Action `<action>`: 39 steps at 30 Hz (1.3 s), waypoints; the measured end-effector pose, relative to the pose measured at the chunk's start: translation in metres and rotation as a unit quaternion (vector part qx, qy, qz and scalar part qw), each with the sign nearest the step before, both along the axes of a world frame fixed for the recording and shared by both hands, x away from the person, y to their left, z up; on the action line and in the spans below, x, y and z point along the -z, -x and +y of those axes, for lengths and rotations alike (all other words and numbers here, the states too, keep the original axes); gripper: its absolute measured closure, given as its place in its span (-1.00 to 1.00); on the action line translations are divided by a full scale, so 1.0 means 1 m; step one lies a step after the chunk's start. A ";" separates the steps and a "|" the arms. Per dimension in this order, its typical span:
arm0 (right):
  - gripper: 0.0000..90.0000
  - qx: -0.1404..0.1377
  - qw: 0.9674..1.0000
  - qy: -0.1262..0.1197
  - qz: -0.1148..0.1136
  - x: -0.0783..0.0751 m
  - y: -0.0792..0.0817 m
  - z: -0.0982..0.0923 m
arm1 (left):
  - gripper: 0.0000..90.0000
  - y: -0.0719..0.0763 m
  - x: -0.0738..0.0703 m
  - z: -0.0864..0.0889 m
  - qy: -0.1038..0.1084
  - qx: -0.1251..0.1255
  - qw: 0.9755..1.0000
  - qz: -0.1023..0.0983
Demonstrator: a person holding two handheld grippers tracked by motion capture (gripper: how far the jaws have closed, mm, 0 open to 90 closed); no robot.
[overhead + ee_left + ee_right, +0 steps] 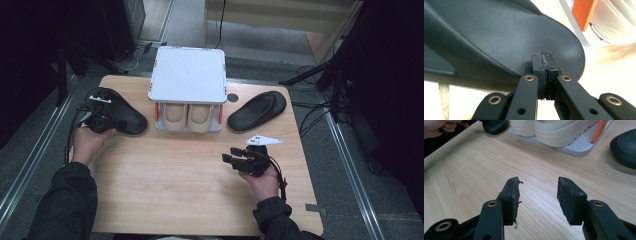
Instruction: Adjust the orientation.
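Note:
A black slipper [117, 112] lies at the table's left, and its mate [257, 111] lies at the right. My left gripper [121, 123] is shut, pads pressed together, with its tips at the near edge of the left slipper's heel. In the left gripper view the shut gripper [543, 58] points over the slipper's dark insole [499, 32]; nothing shows between the pads. My right gripper [230, 154] stands open over bare wood at the front right. In the right gripper view the right gripper [537, 187] has nothing between its worn pads [512, 192].
A small white shoe rack [187, 75] with orange posts [584, 12] stands at the back middle, with a pair of beige shoes [189, 117] on its lower shelf. The wooden table [175, 185] ends close behind the rack. Dark stands and cables lie on the floor around.

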State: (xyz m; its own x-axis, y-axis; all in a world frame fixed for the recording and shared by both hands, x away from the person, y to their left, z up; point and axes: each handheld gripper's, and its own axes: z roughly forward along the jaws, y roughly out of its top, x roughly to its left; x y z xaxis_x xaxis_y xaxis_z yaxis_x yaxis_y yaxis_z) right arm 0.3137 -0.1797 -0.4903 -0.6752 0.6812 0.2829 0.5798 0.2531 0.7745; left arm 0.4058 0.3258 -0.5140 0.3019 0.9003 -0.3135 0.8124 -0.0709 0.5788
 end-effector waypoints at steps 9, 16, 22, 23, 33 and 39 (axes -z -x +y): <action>0.18 0.003 1.000 -0.005 0.002 -0.001 -0.004 0.000 | 1.00 0.011 -0.001 0.005 -0.005 0.002 1.000 0.006; 0.18 -0.001 1.000 -0.004 0.003 -0.001 -0.007 0.002 | 1.00 0.020 -0.001 0.013 -0.001 0.000 1.000 0.008; 0.18 -0.009 1.000 -0.004 0.003 -0.001 -0.010 0.006 | 1.00 0.026 -0.001 0.017 0.000 -0.007 1.000 0.009; 0.18 -0.009 1.000 -0.004 0.005 -0.002 -0.010 0.007 | 1.00 0.027 -0.001 0.017 0.002 -0.008 1.000 0.007; 0.17 -0.013 1.000 -0.002 0.006 -0.001 -0.012 0.009 | 0.27 0.027 -0.018 0.020 0.000 -0.016 1.000 -0.018; 0.17 -0.014 1.000 0.004 0.008 0.000 -0.012 0.009 | 0.12 0.024 -0.029 0.032 -0.002 -0.040 0.999 -0.031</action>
State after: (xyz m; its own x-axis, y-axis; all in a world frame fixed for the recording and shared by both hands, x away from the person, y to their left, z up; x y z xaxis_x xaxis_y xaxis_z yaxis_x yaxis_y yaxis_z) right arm 0.3253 -0.1708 -0.4903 -0.6900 0.6641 0.2877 0.5839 0.2760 0.7635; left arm 0.3815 0.3573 -0.4851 0.2474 0.9233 -0.2937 0.7785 -0.0090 0.6276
